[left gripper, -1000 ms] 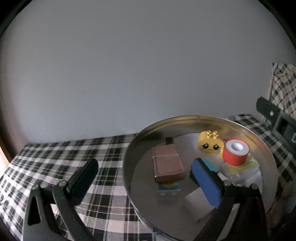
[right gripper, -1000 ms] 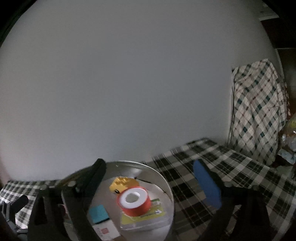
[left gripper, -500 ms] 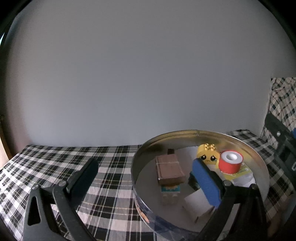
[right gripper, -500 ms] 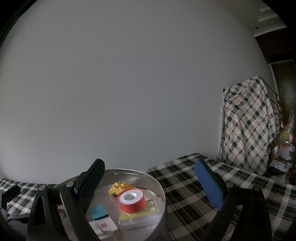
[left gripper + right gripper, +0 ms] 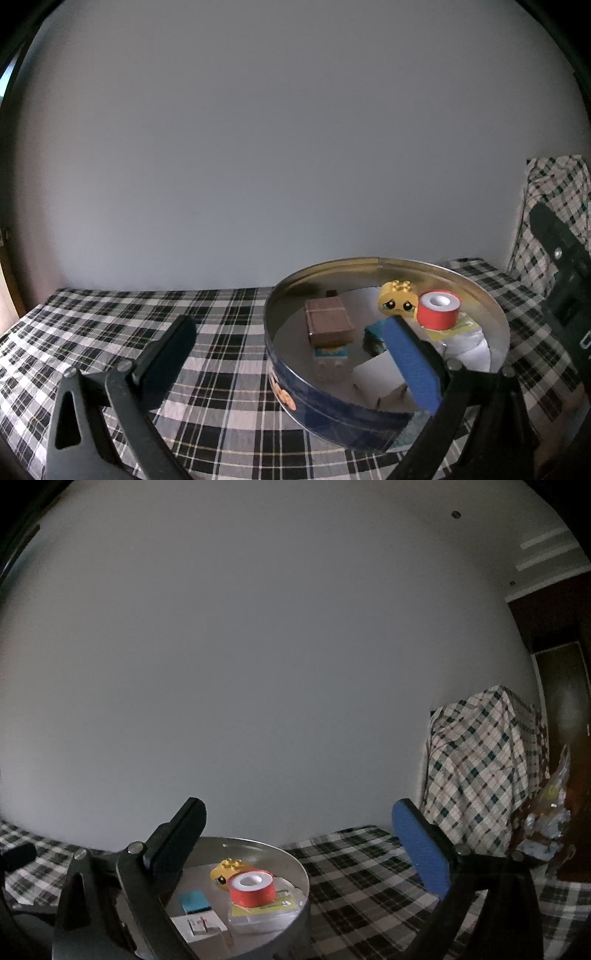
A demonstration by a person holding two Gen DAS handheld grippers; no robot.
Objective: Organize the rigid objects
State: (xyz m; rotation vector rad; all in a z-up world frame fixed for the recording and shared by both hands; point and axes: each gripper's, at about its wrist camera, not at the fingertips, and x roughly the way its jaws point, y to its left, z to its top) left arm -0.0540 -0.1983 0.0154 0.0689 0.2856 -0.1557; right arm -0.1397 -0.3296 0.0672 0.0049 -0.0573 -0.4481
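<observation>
Blue padding lines one finger of each gripper, and both pairs stand wide with nothing between them. Over the last second the left gripper (image 5: pixel 288 354) has drawn back and levelled, so the tin (image 5: pixel 332 402) now sits beyond its right finger rather than under it; the right gripper (image 5: pixel 306 834) has likewise lifted away. Inside the tin, past the fingertips, lie a brown block (image 5: pixel 328 320), a teal piece (image 5: pixel 194 901), a yellow brick (image 5: pixel 397 302) and a red roll (image 5: pixel 438 314). Judging by this retreat, the sorting looks finished.

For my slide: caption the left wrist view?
Open left claw before round tin of toys on checked cloth.
</observation>
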